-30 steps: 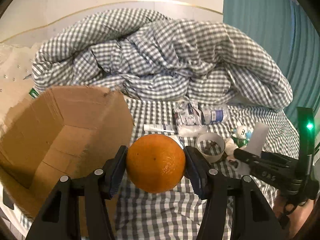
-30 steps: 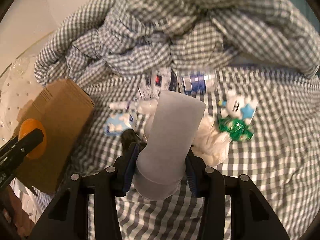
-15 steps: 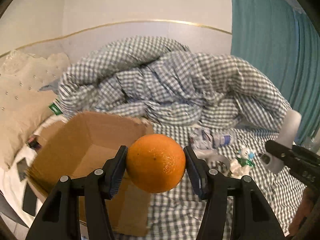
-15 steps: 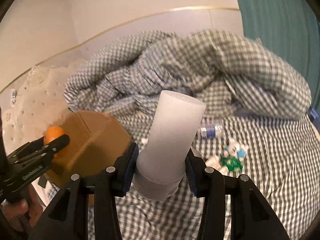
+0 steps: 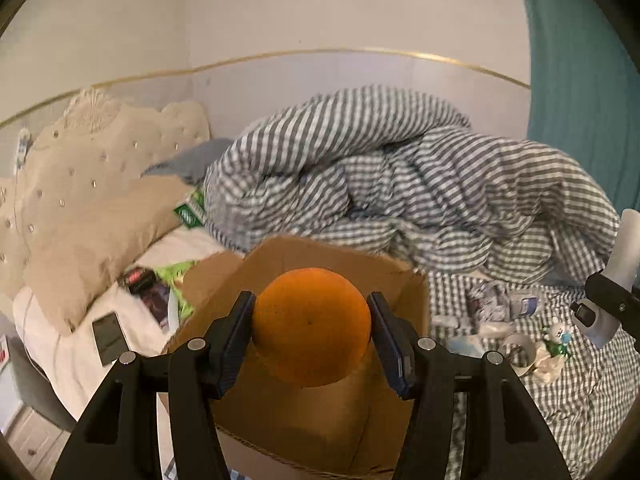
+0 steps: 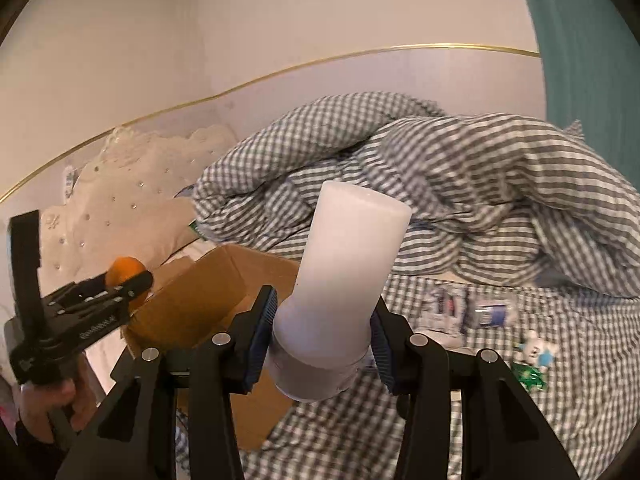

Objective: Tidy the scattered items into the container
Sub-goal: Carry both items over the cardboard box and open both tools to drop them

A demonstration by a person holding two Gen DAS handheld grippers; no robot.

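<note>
My left gripper (image 5: 312, 328) is shut on an orange (image 5: 311, 326), held in the air just above the open cardboard box (image 5: 396, 284) on the bed. In the right wrist view the same orange (image 6: 125, 270) and left gripper (image 6: 134, 284) hang over the box (image 6: 208, 292) at the left. My right gripper (image 6: 322, 332) is shut on a frosted white plastic bottle (image 6: 344, 268), gripped near its base and tilted up to the right, above the checked sheet. The bottle (image 5: 624, 248) also shows at the right edge of the left wrist view.
A heaped checked duvet (image 5: 400, 176) fills the back of the bed. Small items lie on the sheet: a crumpled packet (image 6: 444, 306), a small blue-labelled bottle (image 6: 490, 312), a white toy figure (image 6: 536, 350), a green wrapper (image 6: 528, 376), a roll of tape (image 5: 516, 350). A beige pillow (image 5: 80, 216) lies left.
Both grippers have risen and swung left with their loads. The orange now hangs over the box's opening, and the white bottle has lifted well clear of the sheet.
</note>
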